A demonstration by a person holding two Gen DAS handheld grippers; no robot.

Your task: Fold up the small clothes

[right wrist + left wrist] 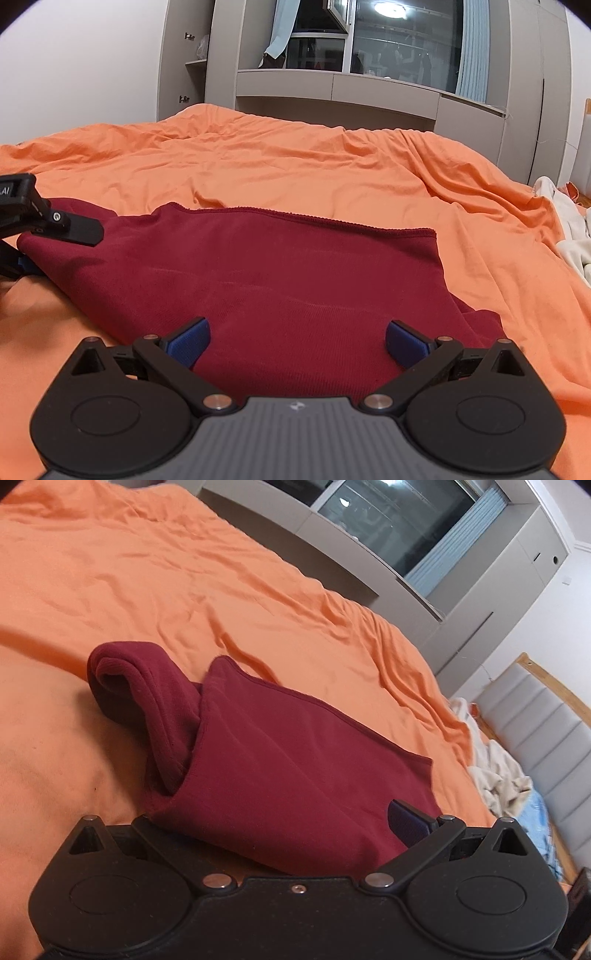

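Note:
A dark red garment (280,760) lies on the orange bed sheet (147,572), with a ribbed cuff or collar (122,675) curled up at its far left. My left gripper (295,823) stands open at the garment's near edge. Its right blue pad (406,823) shows, while the cloth drapes over the left finger and hides it. In the right wrist view the garment (277,277) spreads flat, and my right gripper (297,341) is open low over its near edge, cloth between the pads. The left gripper (55,236) straddles the garment's left corner, one finger above and one below.
Crumpled cream and light blue cloths (506,779) lie at the bed's right edge beside a grey padded headboard (546,731). The cream cloth (569,229) also shows at the right. A grey cabinet unit with a window (369,85) stands beyond the bed.

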